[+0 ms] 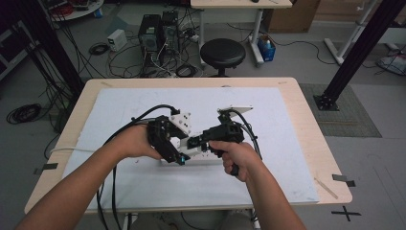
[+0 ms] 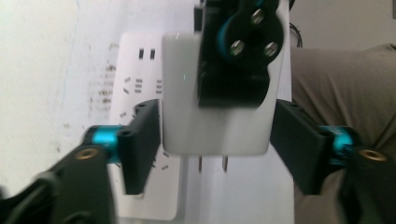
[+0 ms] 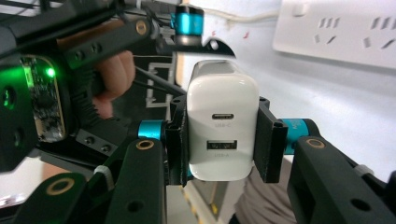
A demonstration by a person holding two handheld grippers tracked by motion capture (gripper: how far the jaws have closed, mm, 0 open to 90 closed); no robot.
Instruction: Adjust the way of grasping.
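A white USB charger [image 3: 222, 102] sits between the pads of my right gripper [image 3: 223, 140], which is shut on its two sides; its USB ports face that camera. In the left gripper view the same charger [image 2: 215, 130] lies between the jaws of my left gripper [image 2: 219, 144]. Those pads stand close beside it without pressing, and its two metal prongs [image 2: 212, 163] stick out below. A white power strip [image 2: 140, 70] lies on the mat behind, also in the right gripper view [image 3: 345, 32]. From above, the left gripper [image 1: 181, 155] and right gripper [image 1: 196, 143] meet at mid-table.
A white mat [image 1: 268, 120] covers most of the wooden table [image 1: 311, 143]. Black cables [image 1: 143, 115] trail from both grippers across the left side. Beyond the far edge stand a black stool [image 1: 222, 52] and computer towers [image 1: 158, 33] on the floor.
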